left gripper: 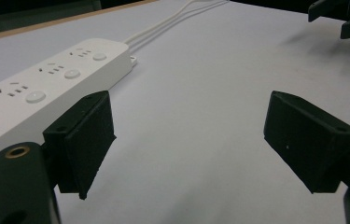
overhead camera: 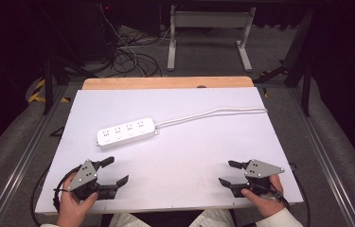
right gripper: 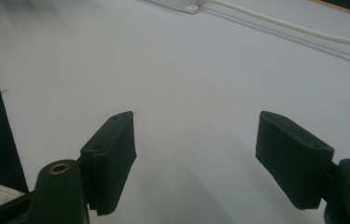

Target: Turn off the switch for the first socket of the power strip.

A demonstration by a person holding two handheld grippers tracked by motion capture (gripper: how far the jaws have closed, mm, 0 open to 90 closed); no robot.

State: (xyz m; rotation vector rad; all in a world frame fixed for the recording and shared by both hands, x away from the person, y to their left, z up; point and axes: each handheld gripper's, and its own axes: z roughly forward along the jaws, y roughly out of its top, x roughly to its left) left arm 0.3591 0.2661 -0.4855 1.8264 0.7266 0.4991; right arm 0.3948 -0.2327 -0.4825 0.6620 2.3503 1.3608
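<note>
Lying on the white table sheet (overhead camera: 189, 161), the white power strip (overhead camera: 127, 133) sits left of centre and toward the middle of the board, its long axis running nearly left to right with the right end tipped slightly away from the person. Its white cord (overhead camera: 213, 114) leaves that right end and trails off toward the far right edge of the sheet.

The left gripper (overhead camera: 113, 171) rests near the front left edge, held in the person's left hand (overhead camera: 73, 203), with its jaws spread wide and nothing between them. The strip lies ahead of it and a little to its right, near but not touching; in the left gripper view the strip (left gripper: 46, 88) fills the upper left, just beyond the left jaw. The right gripper (overhead camera: 228, 173) rests near the front right edge, likewise released and empty, in the right hand (overhead camera: 262, 198). From there the strip is well apart, ahead and far to the left; only its cord end (right gripper: 182, 5) and the cord (right gripper: 303, 32) cross the top of the right gripper view.

So the left gripper is clearly the nearer one, and a reach forward would likely meet the strip across its short side.

The strip shows four socket groups, each with a round button, but no brand or readable writing can be made out.
</note>
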